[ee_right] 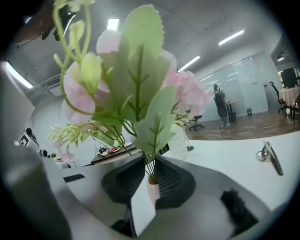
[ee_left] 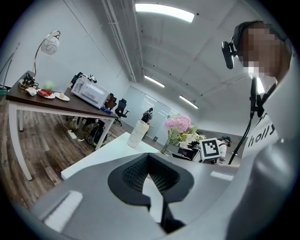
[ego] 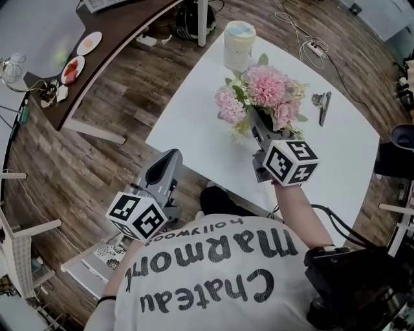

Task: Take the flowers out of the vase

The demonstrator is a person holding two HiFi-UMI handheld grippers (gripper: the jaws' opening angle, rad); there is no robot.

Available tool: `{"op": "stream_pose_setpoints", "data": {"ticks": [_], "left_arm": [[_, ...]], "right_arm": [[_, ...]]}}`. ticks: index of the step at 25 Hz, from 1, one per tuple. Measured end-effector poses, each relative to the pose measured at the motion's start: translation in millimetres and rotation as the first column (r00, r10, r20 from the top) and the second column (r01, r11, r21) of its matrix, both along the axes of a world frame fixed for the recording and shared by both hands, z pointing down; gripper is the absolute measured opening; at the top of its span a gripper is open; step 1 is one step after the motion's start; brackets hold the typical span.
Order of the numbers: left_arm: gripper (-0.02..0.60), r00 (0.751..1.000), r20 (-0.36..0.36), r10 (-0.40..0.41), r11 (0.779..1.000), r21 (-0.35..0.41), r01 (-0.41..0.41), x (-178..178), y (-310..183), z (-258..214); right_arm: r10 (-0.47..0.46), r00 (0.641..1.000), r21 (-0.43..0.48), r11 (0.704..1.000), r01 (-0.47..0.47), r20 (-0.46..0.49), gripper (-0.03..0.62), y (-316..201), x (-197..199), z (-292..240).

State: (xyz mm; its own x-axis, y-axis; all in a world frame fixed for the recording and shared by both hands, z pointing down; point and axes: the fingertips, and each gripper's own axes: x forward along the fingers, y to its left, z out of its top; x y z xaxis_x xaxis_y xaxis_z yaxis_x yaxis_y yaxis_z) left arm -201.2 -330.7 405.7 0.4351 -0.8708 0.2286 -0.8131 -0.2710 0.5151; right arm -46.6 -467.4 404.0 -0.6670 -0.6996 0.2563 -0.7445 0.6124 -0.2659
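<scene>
Open-plan office, wood-plank floor (ego: pixel 84 174).
From the white table (ego: pixel 194 110): dark desk (ee_left: pixel 61 105) with microwave (ee_left: pixel 90 92) at ten o'clock, swivel chair (ee_left: pixel 121 107) and glass partition (ee_right: pixel 234 89) beyond, strip lights (ee_left: pixel 164 11) overhead.

A white T-shirt (ego: pixel 213 271) bears large black lettering, "Chateau Marmont", with a smaller "hollywood" beside it; the left gripper (ego: pixel 166 161) and right gripper (ego: pixel 261 129) have grey shells and black ribbed pads (ee_left: pixel 136 173); the left cube (ego: pixel 137 215) and right cube (ego: pixel 291 161) are white with black square markers; a black cable (ego: pixel 336 225) meets a black box (ego: pixel 352 284); a black camera (ee_left: pixel 228 50) sits at the head.
</scene>
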Motion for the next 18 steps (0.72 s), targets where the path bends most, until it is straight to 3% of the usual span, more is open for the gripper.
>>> {"op": "stream_pose_setpoints", "data": {"ticks": [11,18], "left_arm": [[0.005,1.000,-0.001,0.012,0.999,0.040,-0.012,-11.6,16.1,-1.8],[0.005,1.000,0.008,0.020,0.996,0.081,-0.021,1.5,28.9,-19.0]], "right_arm": [[0.019,1.000,0.061,0.998,-0.020,0.011,0.051,8.3,-9.8,-16.4],[0.028,1.000,0.114,0.993,-0.029,0.014,0.051,13.3,5.5,-44.9]]}}
